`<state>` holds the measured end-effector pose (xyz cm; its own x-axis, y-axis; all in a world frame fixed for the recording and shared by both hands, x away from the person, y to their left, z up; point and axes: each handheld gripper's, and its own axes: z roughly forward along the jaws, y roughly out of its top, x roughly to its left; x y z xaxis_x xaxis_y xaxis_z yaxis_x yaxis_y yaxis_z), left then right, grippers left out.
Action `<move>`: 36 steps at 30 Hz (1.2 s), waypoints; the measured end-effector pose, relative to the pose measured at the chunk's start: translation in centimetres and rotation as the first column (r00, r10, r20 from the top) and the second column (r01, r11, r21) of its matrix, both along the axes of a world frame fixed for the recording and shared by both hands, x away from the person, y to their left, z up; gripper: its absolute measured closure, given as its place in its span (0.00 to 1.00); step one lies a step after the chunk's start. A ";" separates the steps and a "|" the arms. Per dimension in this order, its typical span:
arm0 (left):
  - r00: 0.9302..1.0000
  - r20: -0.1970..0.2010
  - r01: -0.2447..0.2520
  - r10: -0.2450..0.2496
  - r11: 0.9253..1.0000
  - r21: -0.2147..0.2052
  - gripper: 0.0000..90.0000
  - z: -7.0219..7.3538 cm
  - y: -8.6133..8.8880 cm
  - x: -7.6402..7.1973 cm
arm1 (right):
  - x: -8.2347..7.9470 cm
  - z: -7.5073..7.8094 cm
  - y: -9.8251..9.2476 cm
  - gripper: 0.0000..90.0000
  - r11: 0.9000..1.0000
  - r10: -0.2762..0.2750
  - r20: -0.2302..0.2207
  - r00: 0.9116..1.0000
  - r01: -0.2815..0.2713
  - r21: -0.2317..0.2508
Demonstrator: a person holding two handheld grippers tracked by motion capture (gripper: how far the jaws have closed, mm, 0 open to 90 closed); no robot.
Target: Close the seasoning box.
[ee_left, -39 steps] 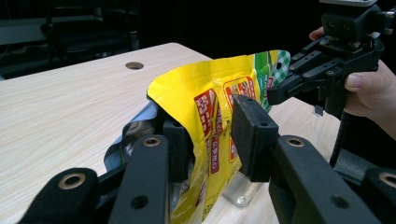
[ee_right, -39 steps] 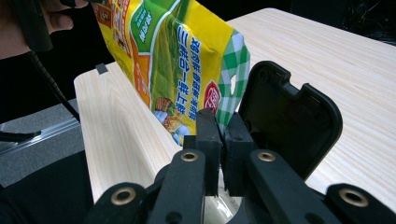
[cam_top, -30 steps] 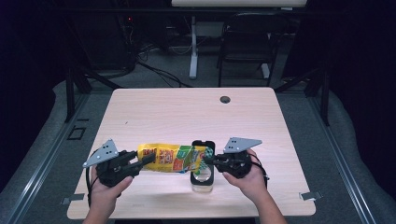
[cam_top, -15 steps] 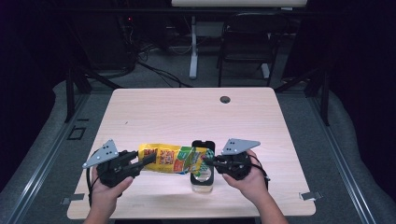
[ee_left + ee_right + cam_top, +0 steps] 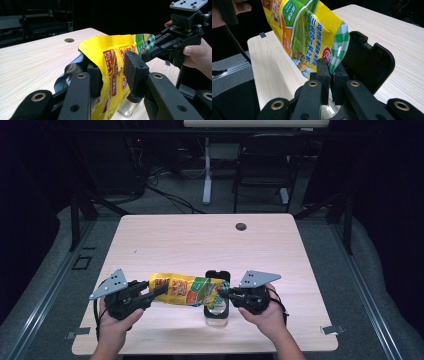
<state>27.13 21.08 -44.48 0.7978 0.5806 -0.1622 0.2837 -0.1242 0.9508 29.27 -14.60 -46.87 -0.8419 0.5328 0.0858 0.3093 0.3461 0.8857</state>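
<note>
A: Where does the glossy yellow foil snack pouch with red and green printing [image 5: 187,290] sit right now?

B: In the lower middle of the high view, stretched sideways above the pale wooden table [image 5: 200,245], between both tools. Just under its right end stands a clear glass jar [image 5: 217,312] with a black flip lid [image 5: 218,276] thrown back.

A: And the grips?

B: The right gripper [image 5: 223,294] has its jaws almost fully together, pinching the green-checked sealed edge of the pouch; in the right gripper view the pads [image 5: 323,72] squeeze that edge flat, with the black lid just behind. The left gripper [image 5: 161,291] stands about half open, its pads set either side of the pouch's torn mouth; in the left gripper view one pad [image 5: 133,72] lies against the printed face and the other is tucked behind the silver lining, so it does seem to have hold of the wall.

A: So what makes this step go well?

B: I'd judge the aim is tipping the contents into the jar. Keep the right pinch firm on the seal, since that thin edge could slip. Bring the open mouth over the jar's opening before raising the sealed end, and tilt slowly so nothing spills onto the table. The jar looks light and unheld; avoid nudging it.
</note>
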 end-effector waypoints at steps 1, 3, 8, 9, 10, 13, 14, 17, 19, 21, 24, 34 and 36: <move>1.000 0.000 0.002 -0.002 1.000 0.000 0.76 0.0 0.0 0.0 | 0.0 0.0 0.0 0.96 1.000 0.000 0.002 1.000 0.000 -0.002; 1.000 0.001 0.002 -0.002 1.000 0.003 0.76 0.0 0.0 0.0 | 0.0 0.0 0.0 0.96 1.000 -0.002 0.005 1.000 0.002 -0.003; 1.000 0.004 0.007 -0.007 1.000 0.005 0.76 0.1 -0.1 0.0 | -0.1 -0.1 0.0 0.96 1.000 -0.007 0.010 1.000 0.007 -0.001; 1.000 0.005 0.002 -0.002 1.000 0.005 0.76 0.2 -0.2 0.0 | -0.1 -0.1 0.0 0.96 1.000 -0.007 0.008 1.000 0.007 0.003; 1.000 0.007 -0.002 0.002 1.000 0.005 0.76 0.2 -0.2 0.0 | -0.1 -0.1 -0.1 0.96 1.000 -0.011 0.008 1.000 0.011 0.003; 1.000 0.011 0.003 -0.003 1.000 0.006 0.76 0.3 -0.4 0.0 | -0.1 -0.2 -0.1 0.96 1.000 -0.014 0.006 1.000 0.014 0.002; 1.000 0.012 0.002 -0.002 1.000 0.012 0.76 0.4 -0.4 0.0 | -0.1 -0.2 -0.2 0.96 1.000 -0.015 0.003 1.000 0.015 0.003; 1.000 0.011 0.007 -0.007 1.000 0.008 0.76 0.5 -0.5 0.0 | -0.1 -0.2 -0.2 0.95 1.000 -0.017 0.001 1.000 0.017 0.006; 1.000 0.010 0.004 -0.004 1.000 0.008 0.76 0.5 -0.6 0.0 | -0.1 -0.2 -0.3 0.95 1.000 -0.017 0.000 1.000 0.017 0.000; 1.000 0.011 0.008 -0.008 1.000 0.010 0.76 0.6 -0.7 0.0 | -0.1 -0.2 -0.3 0.95 1.000 -0.020 -0.001 1.000 0.020 0.005; 1.000 0.013 0.013 -0.013 1.000 0.016 0.76 0.7 -0.9 0.0 | -0.1 -0.2 -0.6 0.95 1.000 -0.026 0.000 1.000 0.026 0.009; 0.999 0.022 0.028 -0.028 1.000 0.012 0.76 1.1 -1.6 0.1 | -0.1 -0.2 -1.2 0.95 0.999 -0.036 -0.006 0.999 0.036 0.020; 0.999 0.024 0.033 -0.033 0.999 0.006 0.76 1.1 -1.8 0.1 | -0.1 -0.3 -1.4 0.95 0.999 -0.029 -0.008 1.000 0.029 0.019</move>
